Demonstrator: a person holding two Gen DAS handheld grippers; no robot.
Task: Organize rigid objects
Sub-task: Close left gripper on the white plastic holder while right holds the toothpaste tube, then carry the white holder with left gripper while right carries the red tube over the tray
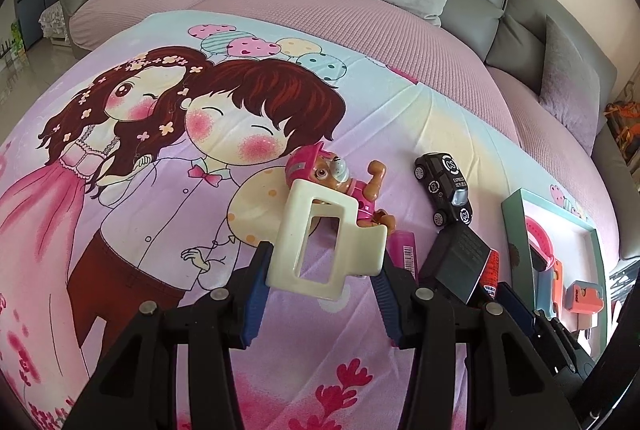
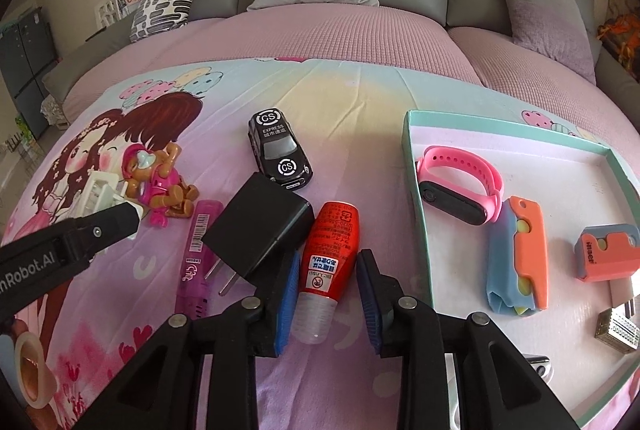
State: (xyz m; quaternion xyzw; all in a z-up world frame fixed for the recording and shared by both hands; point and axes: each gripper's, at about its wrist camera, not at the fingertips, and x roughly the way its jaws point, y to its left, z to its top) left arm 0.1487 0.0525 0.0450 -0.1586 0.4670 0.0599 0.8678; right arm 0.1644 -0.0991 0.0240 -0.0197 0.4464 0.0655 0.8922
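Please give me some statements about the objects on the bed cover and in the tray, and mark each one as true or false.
1. The left tool holds a cream hair clip. True.
2. The red bottle lies inside the tray. False: it lies on the bed cover, between the fingers of the open right tool.
3. The pink watch is in the tray. True.
4. The black toy car is lying on its roof. False: its roof faces up.
5. The black charger lies beside the red bottle. True.
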